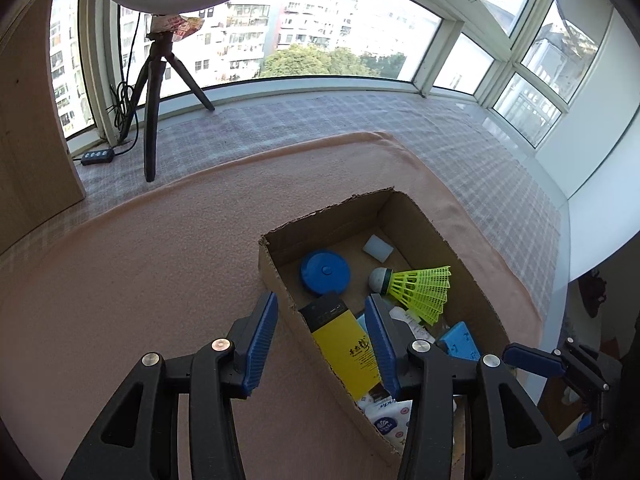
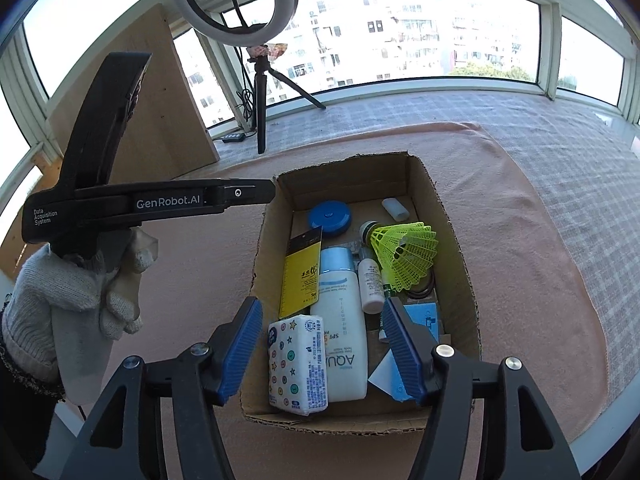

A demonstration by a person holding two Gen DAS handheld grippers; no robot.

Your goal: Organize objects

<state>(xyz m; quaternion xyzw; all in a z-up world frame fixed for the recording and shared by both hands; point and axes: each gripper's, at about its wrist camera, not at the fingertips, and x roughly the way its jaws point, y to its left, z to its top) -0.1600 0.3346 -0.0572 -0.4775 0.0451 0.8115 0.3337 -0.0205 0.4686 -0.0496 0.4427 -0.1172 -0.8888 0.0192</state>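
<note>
Cardboard box point(image 2: 460, 272) looks fully packed, both grippers point(image 1: 326, 340) point(image 2: 326, 350) spread empty; next: pull back toward 6 o'clock.

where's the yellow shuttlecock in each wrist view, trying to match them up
Left wrist view: the yellow shuttlecock lies in the cardboard box, right of centre, beyond the left gripper, whose fingers are open.
Right wrist view: the shuttlecock lies by the box's right wall, above the open right gripper.
Shared landmark: the blue round lid, just left of the shuttlecock's white tip in both views.
</note>
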